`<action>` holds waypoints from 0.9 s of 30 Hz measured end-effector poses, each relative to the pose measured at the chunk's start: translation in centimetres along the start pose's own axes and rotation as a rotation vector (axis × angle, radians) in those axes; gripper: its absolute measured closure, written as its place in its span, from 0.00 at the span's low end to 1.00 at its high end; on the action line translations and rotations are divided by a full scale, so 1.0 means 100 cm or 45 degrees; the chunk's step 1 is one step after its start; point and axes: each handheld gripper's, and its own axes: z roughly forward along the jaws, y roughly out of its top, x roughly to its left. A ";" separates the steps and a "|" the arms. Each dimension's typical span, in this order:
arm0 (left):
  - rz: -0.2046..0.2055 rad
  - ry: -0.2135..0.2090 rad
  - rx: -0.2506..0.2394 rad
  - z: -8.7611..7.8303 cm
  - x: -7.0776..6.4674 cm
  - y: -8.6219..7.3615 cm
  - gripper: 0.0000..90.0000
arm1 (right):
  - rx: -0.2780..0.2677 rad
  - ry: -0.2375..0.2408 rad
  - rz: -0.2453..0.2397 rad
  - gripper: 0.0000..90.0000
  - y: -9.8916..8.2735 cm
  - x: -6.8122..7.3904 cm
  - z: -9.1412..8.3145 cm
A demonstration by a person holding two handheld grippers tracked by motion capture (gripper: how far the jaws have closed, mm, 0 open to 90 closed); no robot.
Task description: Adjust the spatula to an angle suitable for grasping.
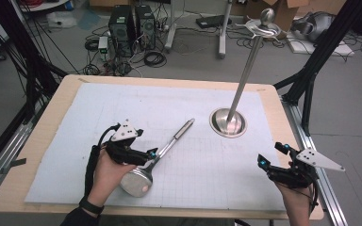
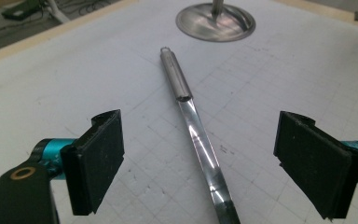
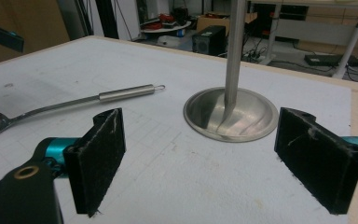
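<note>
Ladle (image 1: pixel 162 153) of polished steel lies flat on the pale gridded mat (image 1: pixel 122 108) that covers the desk (image 1: pixel 42 136). No brand, label or other writing can be read on it or on anything nearby. Its long axis runs on a diagonal in the high view: the round bowl sits at the near left, by the person's left hand (image 1: pixel 106 174), and the handle reaches away to the right, ending in a thicker tubular grip with a small hanging loop that points toward the stand's base (image 1: pixel 227 122).

That stand is a round, dished metal foot with a tall thin pole (image 1: pixel 247 66) rising from it, topped by hooks and a ball.

Left claw (image 2: pixel 198 161) hangs low over the ladle's flat shank, its two black pads spread wide to either side of the metal and touching neither; the hand behind it rests at the near edge of the mat.

Right claw (image 3: pixel 200 161) is held near the desk's right front corner, also spread wide and empty, aimed at the stand's base, well apart from it.
</note>
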 end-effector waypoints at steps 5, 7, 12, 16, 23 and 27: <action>-0.022 0.000 0.052 0.012 -0.002 0.000 0.18 | -0.002 0.001 0.009 0.17 0.000 0.000 0.000; -0.026 0.007 0.084 0.017 -0.003 0.000 0.18 | 0.000 -0.001 0.003 0.17 0.000 -0.001 0.000; -0.038 0.003 0.163 0.027 -0.006 -0.001 0.19 | 0.002 -0.003 0.007 0.17 -0.001 -0.002 0.000; -0.051 0.009 0.242 0.039 -0.007 -0.003 0.20 | 0.004 -0.001 0.012 0.17 -0.001 -0.001 0.001; -0.048 0.005 0.297 0.051 -0.012 -0.005 0.23 | 0.005 -0.002 0.013 0.17 -0.002 -0.002 0.002; -0.057 0.018 0.335 0.057 -0.014 -0.006 0.28 | 0.006 -0.004 0.014 0.17 -0.002 -0.003 0.002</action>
